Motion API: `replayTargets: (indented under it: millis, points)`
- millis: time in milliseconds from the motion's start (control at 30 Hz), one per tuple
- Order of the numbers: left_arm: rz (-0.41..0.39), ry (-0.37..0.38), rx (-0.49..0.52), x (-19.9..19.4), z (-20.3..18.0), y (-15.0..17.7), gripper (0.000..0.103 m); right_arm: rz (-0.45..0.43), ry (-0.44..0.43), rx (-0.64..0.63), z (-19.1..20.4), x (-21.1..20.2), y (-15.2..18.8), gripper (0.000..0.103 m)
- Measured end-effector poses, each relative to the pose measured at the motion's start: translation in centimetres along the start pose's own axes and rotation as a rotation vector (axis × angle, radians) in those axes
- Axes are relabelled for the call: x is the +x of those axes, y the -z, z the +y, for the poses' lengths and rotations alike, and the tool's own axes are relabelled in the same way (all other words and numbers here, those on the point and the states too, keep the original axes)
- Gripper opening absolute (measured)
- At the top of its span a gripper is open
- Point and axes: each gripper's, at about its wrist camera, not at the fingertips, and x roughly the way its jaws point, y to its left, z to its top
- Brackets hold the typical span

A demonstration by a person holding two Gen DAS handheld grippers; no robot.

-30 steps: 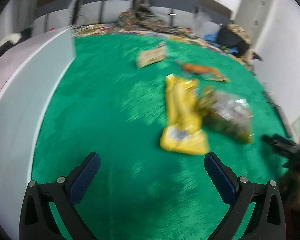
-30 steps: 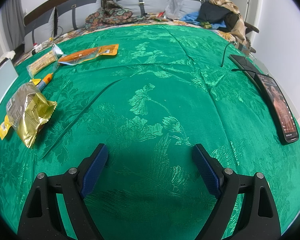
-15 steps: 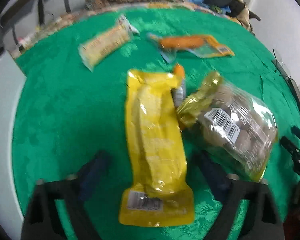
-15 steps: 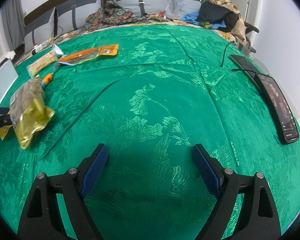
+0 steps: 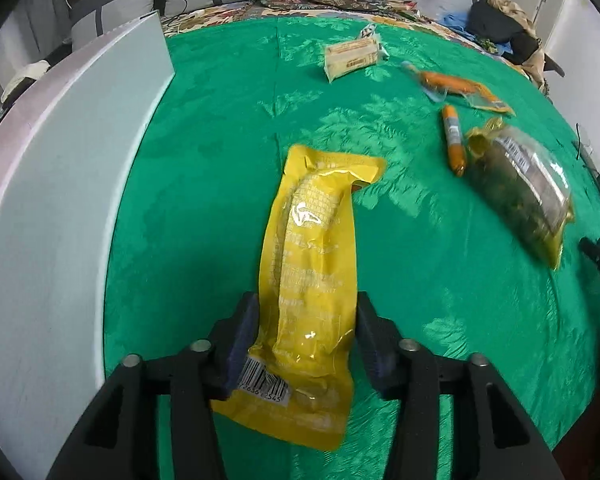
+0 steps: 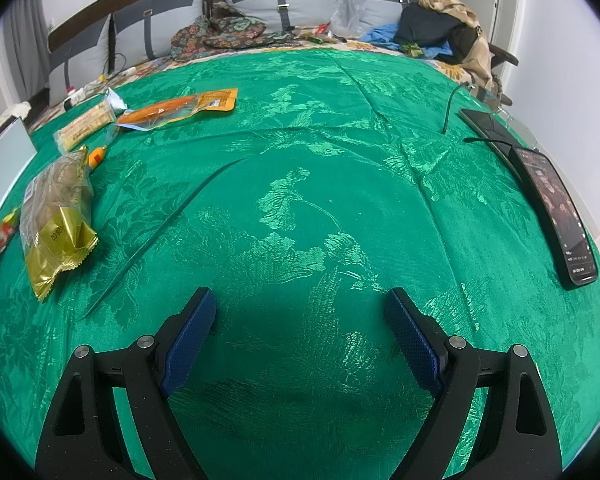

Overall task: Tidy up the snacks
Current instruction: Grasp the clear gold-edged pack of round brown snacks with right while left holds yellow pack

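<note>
Left claw: your left gripper [image 5: 304,332] is clamped on the yellow snack pouch [image 5: 314,272]. Its jaws have just been closing, one blue pad on each side of the pouch, low in the middle of the left wrist picture.
Yellow pouch: it runs from between your pads up to the middle of the picture, with its barcode end nearest the camera. You can see its edge at the far left of the right wrist picture too.
Right claw: your right gripper [image 6: 300,336] is spread wide with nothing in it, over bare green cloth [image 6: 320,184].
White box: a white box [image 5: 60,200] fills the left side of the left wrist picture, beside the pouch.
Gold bag: a clear and gold bag [image 5: 520,196] lies at the right, apart from the pouch.
Small stick: an orange sausage stick [image 5: 453,140] lies just beside the gold bag's upper end.
Orange pack: a flat orange packet [image 5: 456,86] sits in the upper right.
Pale bar: a pale wrapped bar [image 5: 352,58] lies near the top middle.
Phone: a dark phone [image 6: 556,208] lies at the right edge of the right wrist picture.
</note>
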Motion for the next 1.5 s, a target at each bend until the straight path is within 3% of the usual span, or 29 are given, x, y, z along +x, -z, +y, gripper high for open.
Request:
replayTargets:
  millis: [67, 133, 233, 400, 767, 833, 933, 1000, 1100, 1233, 1333, 1467, 1500]
  points:
    - [-0.018, -0.007, -0.027, 0.5, 0.1, -0.1, 0.089, 0.000, 0.000, 0.000, 0.0, 0.0, 0.0, 0.089]
    - [-0.038, -0.017, -0.053, 1.1, 0.1, -0.7, 0.089, 0.000, 0.000, 0.000, 0.0, 0.0, 0.0, 0.089]
    - [-0.071, -0.069, -0.079, 2.2, 0.5, -1.3, 0.103, 0.000, -0.001, 0.000, 0.0, 0.0, 0.0, 0.089]
    - [-0.168, -0.077, -0.083, 2.2, 0.9, -0.5, 0.103, 0.000, -0.001, 0.000, 0.0, 0.0, 0.0, 0.089]
    - [-0.183, -0.079, -0.091, 2.0, 0.9, -0.3, 0.103, 0.000, -0.007, -0.002, -0.1, 0.0, 0.0, 0.089]
    - [-0.184, -0.080, -0.093, 2.0, 0.9, -0.3, 0.103, 0.018, -0.048, -0.009, 0.0, -0.3, -0.3, 0.088]
    - [-0.185, -0.080, -0.095, 2.0, 0.9, -0.3, 0.103, -0.065, -0.187, 0.016, 1.0, -3.1, -1.8, 0.087]
    - [-0.185, -0.080, -0.096, 2.0, 0.9, -0.3, 0.103, -0.102, -0.303, -0.057, 3.9, -4.9, -3.6, 0.088]
    - [-0.185, -0.079, -0.095, 2.0, 0.9, -0.3, 0.103, -0.050, -0.394, -0.252, 9.8, -5.3, -5.8, 0.088]
    - [-0.185, -0.079, -0.095, 2.0, 0.9, -0.3, 0.103, 0.057, -0.335, -0.449, 16.3, -2.8, -7.0, 0.088]
    - [-0.185, -0.079, -0.096, 2.1, 0.9, -0.3, 0.103, 0.143, -0.280, -0.511, 19.1, 0.0, -7.0, 0.088]
    - [-0.185, -0.079, -0.096, 2.1, 0.9, -0.3, 0.103, 0.213, -0.240, -0.490, 19.4, 2.3, -6.6, 0.084]
    - [-0.185, -0.079, -0.096, 2.1, 0.9, -0.3, 0.103, 0.198, -0.265, -0.437, 18.5, 2.1, -6.7, 0.071]
